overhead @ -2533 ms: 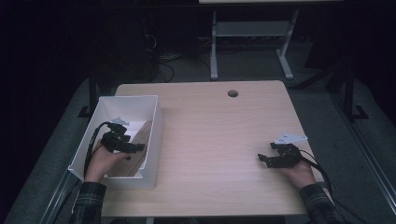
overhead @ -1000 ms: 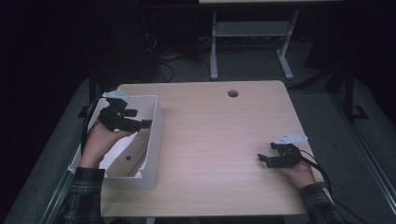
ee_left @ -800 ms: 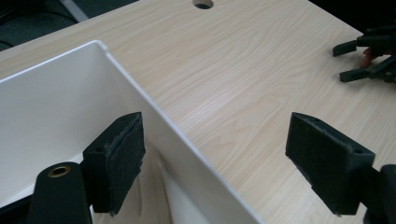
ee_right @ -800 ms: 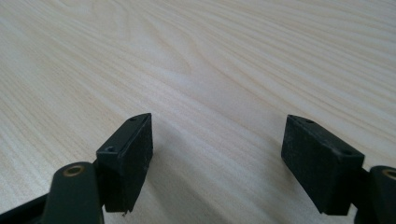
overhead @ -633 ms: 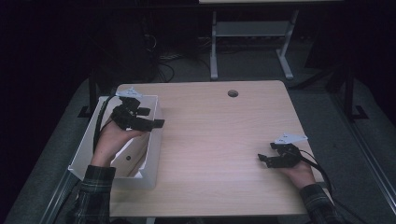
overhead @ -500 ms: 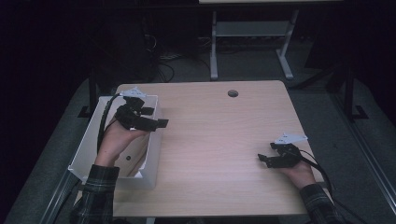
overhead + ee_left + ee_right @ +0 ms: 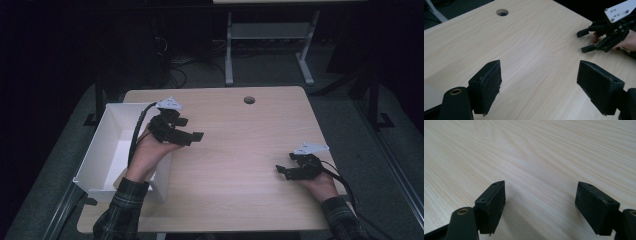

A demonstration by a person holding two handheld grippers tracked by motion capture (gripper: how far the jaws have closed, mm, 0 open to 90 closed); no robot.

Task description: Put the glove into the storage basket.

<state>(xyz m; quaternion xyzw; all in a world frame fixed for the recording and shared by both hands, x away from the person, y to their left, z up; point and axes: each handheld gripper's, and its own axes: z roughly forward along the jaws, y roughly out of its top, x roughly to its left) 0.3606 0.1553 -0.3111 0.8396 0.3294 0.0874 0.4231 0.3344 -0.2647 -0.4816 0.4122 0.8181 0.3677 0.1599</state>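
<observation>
Left gripper (image 7: pixel 192 137) clear of the white bin (image 7: pixel 102 150), nothing carried; right gripper (image 7: pixel 285 170) idle.

Both pairs of jaws stand spread and empty over bare table (image 7: pixel 240 145). The bin sits at the table's 9 o'clock edge, just beside your left hand; whether anything lies inside, I cannot tell. If you go back in, judge the descent from the high view, enter well inside the rim, and close only once the pads (image 7: pixel 490 85) flank something. Keep the right gripper parked at 4 o'clock.
</observation>
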